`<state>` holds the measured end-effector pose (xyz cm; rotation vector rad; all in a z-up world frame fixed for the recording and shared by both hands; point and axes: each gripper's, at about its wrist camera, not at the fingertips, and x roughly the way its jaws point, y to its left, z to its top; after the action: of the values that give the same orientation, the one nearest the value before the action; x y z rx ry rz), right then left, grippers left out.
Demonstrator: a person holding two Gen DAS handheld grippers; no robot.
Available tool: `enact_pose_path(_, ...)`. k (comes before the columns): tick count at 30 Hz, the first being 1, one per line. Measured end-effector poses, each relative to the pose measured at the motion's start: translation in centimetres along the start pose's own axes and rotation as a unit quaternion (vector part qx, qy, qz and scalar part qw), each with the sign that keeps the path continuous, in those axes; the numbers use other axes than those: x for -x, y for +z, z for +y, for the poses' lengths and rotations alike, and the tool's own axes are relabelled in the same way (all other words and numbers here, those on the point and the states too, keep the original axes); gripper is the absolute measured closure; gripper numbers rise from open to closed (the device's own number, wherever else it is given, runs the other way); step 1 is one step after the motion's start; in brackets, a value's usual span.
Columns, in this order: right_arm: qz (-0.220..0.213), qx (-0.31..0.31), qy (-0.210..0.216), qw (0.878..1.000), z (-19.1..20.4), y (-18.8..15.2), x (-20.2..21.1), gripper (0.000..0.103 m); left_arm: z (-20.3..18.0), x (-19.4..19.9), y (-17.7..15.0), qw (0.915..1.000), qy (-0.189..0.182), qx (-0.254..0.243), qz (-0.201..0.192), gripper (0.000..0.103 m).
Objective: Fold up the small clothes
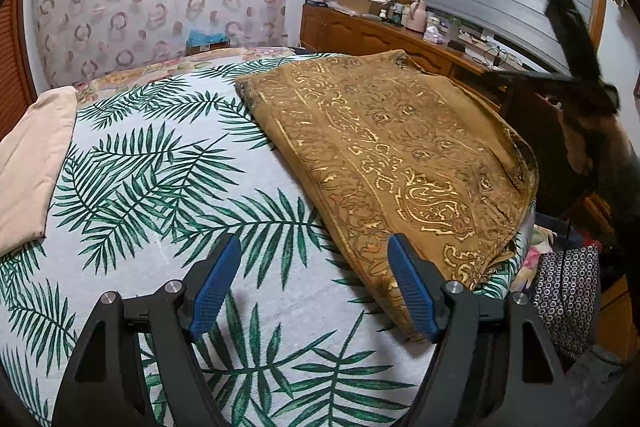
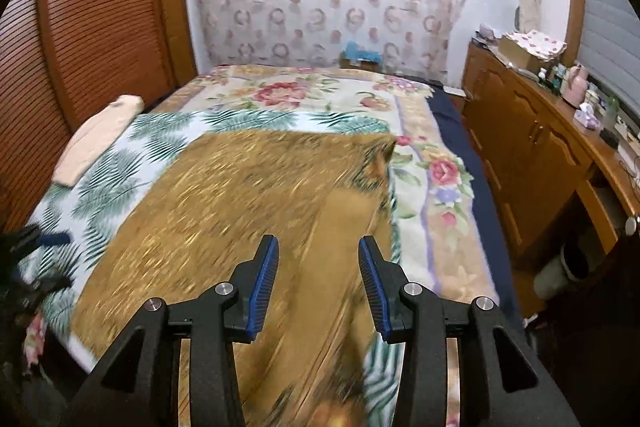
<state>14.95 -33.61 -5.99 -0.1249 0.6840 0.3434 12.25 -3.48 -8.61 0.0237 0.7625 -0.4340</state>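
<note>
— Jaws first: how are they seen to stand?
— Both pairs are seen apart. Nothing is held between the blue pads of the left gripper [image 1: 314, 277]; only palm-leaf sheet [image 1: 160, 187] is seen in the gap. Nothing is pressed by the pads of the right gripper [image 2: 318, 283] either, though blurred cloth is seen below the gap.

— Where is the garment found?
— The mustard patterned cloth [image 1: 400, 155] is laid flat on the sheet. From the left jaws, its near hem is seen just beside and behind the right-hand pad, and its body is spread ahead to the right, up to the bed's edge.

— And open room?
— Left of the left jaws and ahead of them, bare sheet is seen up to a folded cream cloth [image 1: 32, 163]. Right of the right jaws, a floral blanket [image 2: 436, 187] is seen, then a wooden cabinet [image 2: 528, 163].
</note>
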Motion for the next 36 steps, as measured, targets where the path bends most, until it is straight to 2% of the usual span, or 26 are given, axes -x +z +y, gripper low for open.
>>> enact_pose_path(6, -0.003, -0.016, 0.012, 1.0, -0.2, -4.5, 2.9, 0.059, -0.7, -0.1, -0.1, 1.0, -0.002, -0.007, 0.005, 0.027)
enact_pose_path(13, 0.015, -0.027, 0.009, 0.999, -0.7, -7.4, 4.4, 0.059, -1.8, -0.5, -1.3, 0.9997, -0.009, -0.014, 0.018, 0.027)
enact_pose_path(22, 0.029, -0.043, 0.017, 0.999, -0.5, -7.6, 4.9, 0.059, -3.1, 0.2, -3.0, 0.9989, -0.027, -0.028, 0.024, 0.027)
enact_pose_path(26, 0.033, -0.039, 0.02, 0.999, -0.3, -7.4, 4.7, 0.06, -3.4, 0.1, -3.2, 0.9982, -0.045, -0.027, 0.028, 0.039)
enact_pose_path(28, 0.032, -0.035, 0.015, 0.999, 0.3, -7.1, 4.3, 0.06, -3.7, 0.0, -3.3, 0.9981, -0.045, -0.03, 0.03, 0.039)
enact_pose_path(30, 0.032, -0.029, 0.011, 0.999, 0.7, -7.2, 4.0, 0.09, -3.9, -0.1, -3.3, 0.9979, -0.048, -0.031, 0.031, 0.039)
enact_pose_path(31, 0.032, -0.026, 0.01, 0.999, 0.9, -7.3, 4.0, 0.097, -3.9, -0.1, -3.3, 0.9979, -0.048, -0.031, 0.031, 0.039)
enact_pose_path(36, -0.01, -0.028, 0.012, 0.999, 0.6, -7.1, 6.0, 0.101, -3.9, 0.4, -3.0, 0.9979, -0.053, -0.028, 0.026, 0.039)
